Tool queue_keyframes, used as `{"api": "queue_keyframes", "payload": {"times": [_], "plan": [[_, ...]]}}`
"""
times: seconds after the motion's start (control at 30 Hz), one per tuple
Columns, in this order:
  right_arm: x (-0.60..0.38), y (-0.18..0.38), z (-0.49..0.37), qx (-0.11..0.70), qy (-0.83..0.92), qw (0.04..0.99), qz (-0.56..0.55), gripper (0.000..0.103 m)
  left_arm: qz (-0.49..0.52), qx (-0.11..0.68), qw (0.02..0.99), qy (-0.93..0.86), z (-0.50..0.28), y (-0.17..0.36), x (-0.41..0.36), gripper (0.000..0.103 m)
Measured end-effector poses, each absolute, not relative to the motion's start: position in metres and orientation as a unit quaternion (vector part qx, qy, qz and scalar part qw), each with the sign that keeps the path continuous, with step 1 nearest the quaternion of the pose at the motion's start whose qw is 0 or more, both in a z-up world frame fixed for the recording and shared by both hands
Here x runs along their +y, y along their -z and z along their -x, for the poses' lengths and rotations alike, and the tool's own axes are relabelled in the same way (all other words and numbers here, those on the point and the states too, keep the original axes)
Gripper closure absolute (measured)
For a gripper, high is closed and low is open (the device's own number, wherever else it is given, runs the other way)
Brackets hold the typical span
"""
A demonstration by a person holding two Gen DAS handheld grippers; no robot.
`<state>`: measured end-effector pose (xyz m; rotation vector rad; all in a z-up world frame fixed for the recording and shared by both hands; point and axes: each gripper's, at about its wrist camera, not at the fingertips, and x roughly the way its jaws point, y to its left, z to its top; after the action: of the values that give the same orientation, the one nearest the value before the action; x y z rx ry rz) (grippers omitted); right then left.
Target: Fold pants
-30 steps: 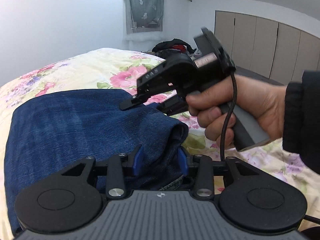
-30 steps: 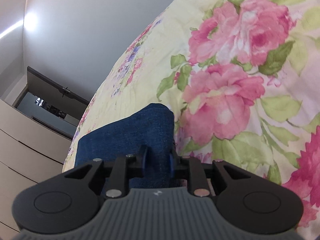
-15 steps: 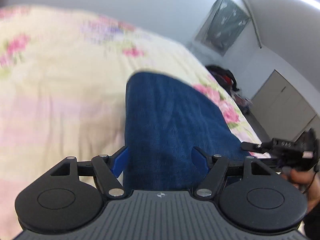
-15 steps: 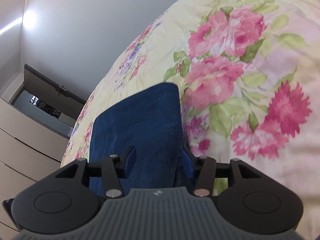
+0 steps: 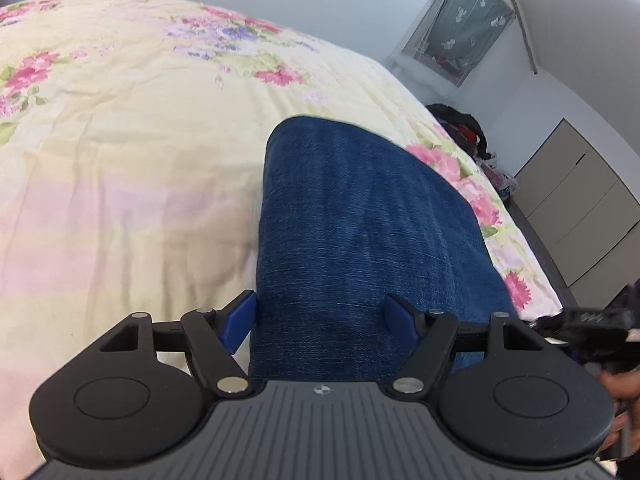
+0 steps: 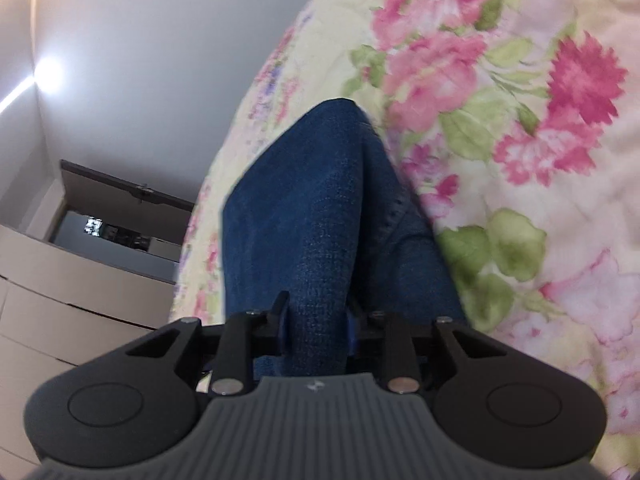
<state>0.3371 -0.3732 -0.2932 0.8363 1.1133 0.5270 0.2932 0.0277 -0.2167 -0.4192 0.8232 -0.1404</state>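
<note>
Two blue pads of the left gripper stand wide apart over the near end of the folded blue pants, which lie on the floral bedspread, cabinets far right. From the right wrist, the right gripper pinches a denim fold, pants stretching away across the bedspread.

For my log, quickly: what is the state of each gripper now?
Left gripper: open, jaws astride the pants, not gripping.
Right gripper: shut on the pants.
</note>
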Motion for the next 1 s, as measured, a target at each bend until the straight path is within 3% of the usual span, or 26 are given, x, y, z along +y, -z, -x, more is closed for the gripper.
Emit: {"api": "queue_keyframes", "payload": {"times": [0.17, 0.4, 0.57, 0.63, 0.8, 0.87, 1.0], "plan": [[-0.368, 0.298, -0.332, 0.498, -0.238, 0.753, -0.358, 0.082, 0.188, 0.399, 0.895, 0.066, -0.293, 0.217, 0.024, 0.021], [-0.367, 0.266, -0.321, 0.490, -0.219, 0.798, -0.275, 0.063, 0.189, 0.397, 0.896, 0.061, -0.286, 0.209, 0.030, 0.026], [-0.368, 0.244, -0.303, 0.467, -0.189, 0.832, -0.231, 0.062, 0.204, 0.387, 0.897, 0.066, -0.273, 0.194, 0.045, 0.026], [-0.365, 0.234, -0.297, 0.460, -0.181, 0.843, -0.211, 0.062, 0.254, 0.374, 0.888, 0.082, -0.267, 0.186, 0.064, 0.025], [-0.355, 0.209, -0.296, 0.444, -0.176, 0.860, -0.180, 0.062, 0.632, 0.252, 0.724, 0.117, -0.243, 0.215, 0.160, 0.016], [-0.350, 0.200, -0.304, 0.437, -0.174, 0.865, -0.175, 0.060, 0.634, 0.256, 0.725, 0.089, -0.246, 0.217, 0.171, 0.015], [-0.335, 0.187, -0.335, 0.422, -0.184, 0.876, -0.146, 0.040, 0.562, 0.353, 0.744, 0.076, -0.277, 0.226, 0.156, 0.014]]}}
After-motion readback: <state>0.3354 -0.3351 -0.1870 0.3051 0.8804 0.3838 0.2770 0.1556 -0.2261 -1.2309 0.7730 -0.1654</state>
